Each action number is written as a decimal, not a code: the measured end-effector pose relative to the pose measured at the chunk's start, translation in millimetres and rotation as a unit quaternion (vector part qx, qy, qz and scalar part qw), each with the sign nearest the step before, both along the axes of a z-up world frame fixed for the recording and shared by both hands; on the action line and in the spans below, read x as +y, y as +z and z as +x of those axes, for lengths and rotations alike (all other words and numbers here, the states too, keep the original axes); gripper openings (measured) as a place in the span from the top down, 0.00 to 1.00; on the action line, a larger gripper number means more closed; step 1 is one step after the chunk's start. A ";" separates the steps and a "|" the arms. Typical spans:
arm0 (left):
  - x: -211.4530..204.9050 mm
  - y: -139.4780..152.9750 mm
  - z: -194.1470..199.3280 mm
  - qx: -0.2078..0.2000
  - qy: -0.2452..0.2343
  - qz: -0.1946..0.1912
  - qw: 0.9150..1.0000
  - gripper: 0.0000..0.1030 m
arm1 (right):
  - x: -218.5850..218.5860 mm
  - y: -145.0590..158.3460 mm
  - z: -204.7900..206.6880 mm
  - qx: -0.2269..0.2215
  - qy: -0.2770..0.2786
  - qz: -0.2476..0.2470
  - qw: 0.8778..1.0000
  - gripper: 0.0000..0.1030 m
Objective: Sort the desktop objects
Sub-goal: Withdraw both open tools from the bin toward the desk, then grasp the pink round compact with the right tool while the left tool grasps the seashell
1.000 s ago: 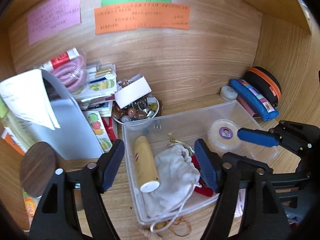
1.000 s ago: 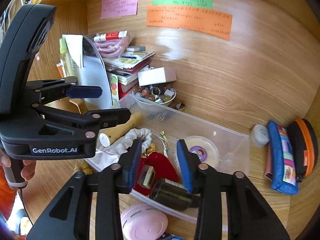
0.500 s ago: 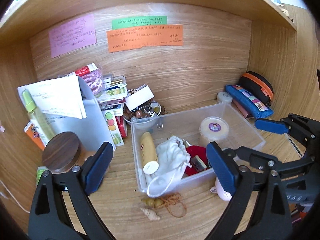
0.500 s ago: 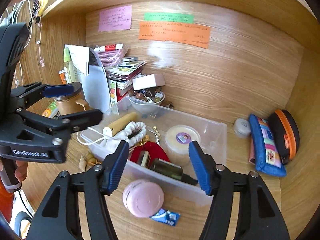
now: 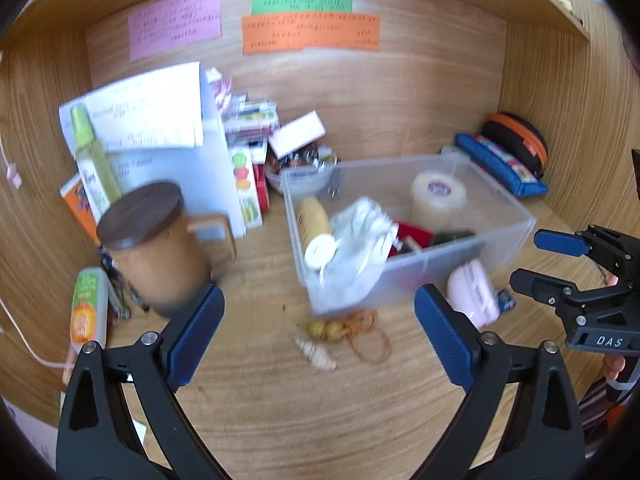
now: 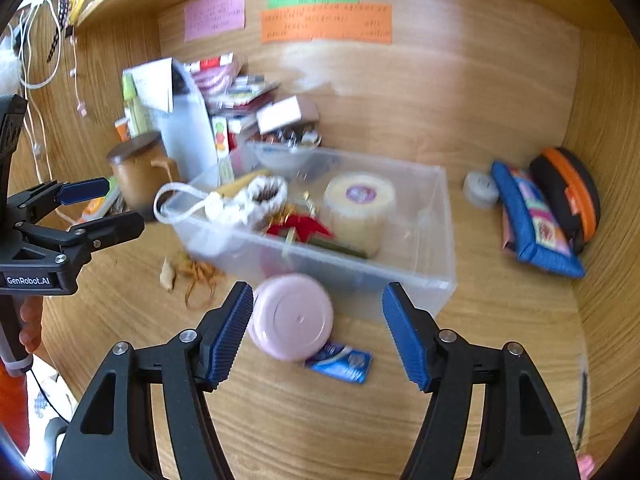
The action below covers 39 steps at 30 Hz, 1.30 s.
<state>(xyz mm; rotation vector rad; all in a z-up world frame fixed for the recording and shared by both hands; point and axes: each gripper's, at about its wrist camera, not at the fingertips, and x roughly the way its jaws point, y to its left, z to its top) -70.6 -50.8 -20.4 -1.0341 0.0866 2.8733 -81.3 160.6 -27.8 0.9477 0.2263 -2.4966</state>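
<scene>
Both grippers, left (image 5: 318, 338) and right (image 6: 318, 332), hover with jaws spread wide, grasping nothing. A pink round case (image 6: 291, 317) (blurred) lies on the counter (image 6: 500, 320) just before the clear bin (image 6: 436, 248).

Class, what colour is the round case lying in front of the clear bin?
Pale pink; the round case shows best in the right wrist view.

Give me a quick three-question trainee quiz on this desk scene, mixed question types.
1. True or false: the pink round case lies inside the clear bin.
2. Which sits in the bin? A) brown lidded mug B) tape roll C) blue pencil pouch
3. Fill in: both the left claw and the right claw are ____.

Key: 1 false, it lies on the desk in front of the bin; 2 B; 3 open.
</scene>
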 end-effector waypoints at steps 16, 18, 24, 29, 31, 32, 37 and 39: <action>-17.7 -63.1 -8.8 -0.085 0.001 0.015 0.996 0.06 | -23.4 -53.5 -29.2 -0.092 0.031 0.013 0.995 0.38; -19.0 -64.6 -11.5 -0.088 0.001 0.016 0.996 0.06 | -27.3 -55.8 -33.5 -0.094 0.032 0.013 0.995 0.38; -22.9 -69.9 -17.8 -0.105 -0.002 0.016 0.994 0.06 | -29.0 -60.4 -39.0 -0.096 0.034 -0.008 0.995 0.41; -22.9 -73.4 -24.5 -0.114 -0.004 0.016 0.993 0.11 | -29.7 -60.0 -37.5 -0.084 0.041 -0.013 0.996 0.41; -21.0 -75.2 -27.0 -0.119 -0.006 0.014 0.993 0.23 | -29.0 -57.8 -36.7 -0.082 0.047 -0.022 0.995 0.41; -19.9 -76.5 -28.7 -0.123 -0.009 0.014 0.992 0.28 | -28.6 -56.4 -36.0 -0.081 0.050 -0.026 0.995 0.41; -11.2 -76.6 -33.0 -0.118 -0.014 -0.002 0.993 0.40 | -27.6 -51.1 -32.9 -0.075 0.056 -0.034 0.995 0.41; -9.0 -75.8 -31.6 -0.115 -0.021 -0.005 0.993 0.46 | -26.4 -48.6 -32.0 -0.073 0.058 -0.039 0.995 0.41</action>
